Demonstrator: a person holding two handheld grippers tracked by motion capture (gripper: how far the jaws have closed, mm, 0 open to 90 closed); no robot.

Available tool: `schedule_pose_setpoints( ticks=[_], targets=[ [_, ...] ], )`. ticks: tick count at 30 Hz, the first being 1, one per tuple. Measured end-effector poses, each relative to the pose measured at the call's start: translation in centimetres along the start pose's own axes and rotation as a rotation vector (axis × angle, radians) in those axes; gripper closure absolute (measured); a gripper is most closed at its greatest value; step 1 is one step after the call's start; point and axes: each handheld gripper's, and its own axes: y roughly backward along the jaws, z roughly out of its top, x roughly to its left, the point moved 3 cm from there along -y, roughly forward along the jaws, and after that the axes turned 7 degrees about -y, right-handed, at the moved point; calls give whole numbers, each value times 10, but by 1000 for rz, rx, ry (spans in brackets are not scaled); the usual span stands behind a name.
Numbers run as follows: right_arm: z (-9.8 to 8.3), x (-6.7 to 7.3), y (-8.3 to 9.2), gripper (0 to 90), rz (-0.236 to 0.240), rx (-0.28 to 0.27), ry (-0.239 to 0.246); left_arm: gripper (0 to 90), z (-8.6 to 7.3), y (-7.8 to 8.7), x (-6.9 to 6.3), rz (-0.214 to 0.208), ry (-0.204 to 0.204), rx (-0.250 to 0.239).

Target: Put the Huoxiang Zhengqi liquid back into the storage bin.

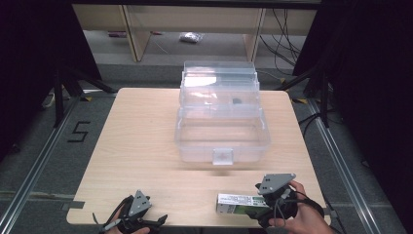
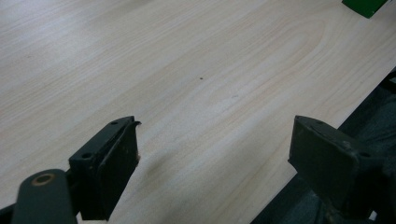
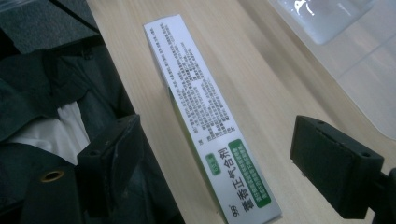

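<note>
1. Fingers [image 3: 112, 154] of the right gripper [image 3: 215, 158] stood wide apart, and the long white-and-green box [image 3: 210, 126] lay between them, flat on the table [image 3: 261, 84]; whether either finger touched the box could not be told.
2. Printed text covered the face of the box turned toward that gripper's camera, with a green panel and dark characters at the near end, and the box ran away from the fingers toward the far table edge in that view.
3. Seen from the high view, the right gripper [image 1: 265, 207] was held in the person's hand [image 1: 304, 217] at the near right edge of the table, with the box [image 1: 241, 204] lying just ahead of it, pointing toward the left gripper.
4. Fingers [image 2: 112, 163] of the left gripper [image 2: 215, 163] were also spread wide, with nothing between them but bare table [image 2: 187, 70].
5. Far off from those fingers, a green corner of the box [image 2: 366, 5] showed at the top right of the left gripper view.
6. From above, the left gripper [image 1: 139, 217] sat low at the near left edge of the table, well apart from the box.
7. Beyond both pairs of fingers, a clear plastic storage bin [image 1: 221, 131] stood open in the middle of the table, its lid tilted back and a latch on its near wall.
</note>
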Motion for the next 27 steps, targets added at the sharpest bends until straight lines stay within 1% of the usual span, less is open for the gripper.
schedule_pose_setpoints(
  ticks=[2, 3, 4, 5, 6, 7, 8, 10, 11, 13, 15, 17, 22, 23, 24, 25, 26, 27],
  targets=[
    [2, 0, -4, 181, -11, 18, 8, 151, 0, 0, 0, -1, -3, 2],
    [2, 0, -5, 182, -9, 36, 7, 151, 0, 0, 0, -1, -3, 3],
    [4, -1, -7, 187, -4, 40, 33, 151, 0, 0, 0, 2, 5, 1],
    [5, -1, -9, 190, -1, 47, 38, 151, 0, 0, -1, 2, 16, -3],
    [6, -1, -11, 190, -4, 53, 39, 151, 0, 0, -1, -2, 17, -5],
    [7, -2, -12, 190, -7, 63, 48, 152, 0, 0, 0, 1, -2, 1],
    [8, -2, -14, 191, -5, 70, 51, 151, 0, 0, 0, -2, -4, 3],
    [10, -2, -18, 193, 1, 90, 65, 151, 0, 0, 0, -1, 6, 3],
    [11, -1, -19, 193, -2, 95, 58, 151, 0, 0, 0, 1, 7, 1],
    [12, -1, -22, 195, 14, 121, 66, 151, 0, 0, -1, -1, 6, 2],
    [13, 0, -26, 195, 17, 135, 83, 151, 0, 0, -1, -1, 7, 2],
    [13, 0, -29, 198, 18, 150, 84, 151, 0, 0, -1, 1, 9, 0],
    [14, 1, -35, 206, 21, 188, 110, 151, 0, 0, -1, 1, 11, -1],
    [14, 1, -36, 209, 13, 196, 96, 151, 0, 0, -1, 1, 12, 0],
    [14, 0, -38, 213, 16, 199, 110, 151, 0, 0, -1, -1, 8, 1],
    [14, 1, -38, 216, 15, 208, 98, 151, 0, 0, -1, -2, 8, 2],
    [15, 1, -40, 221, 17, 212, 118, 151, 0, 0, -1, -1, 8, 2],
    [14, 1, -41, 227, 15, 220, 108, 151, 0, 0, -1, -3, 9, 1]
  ],
)
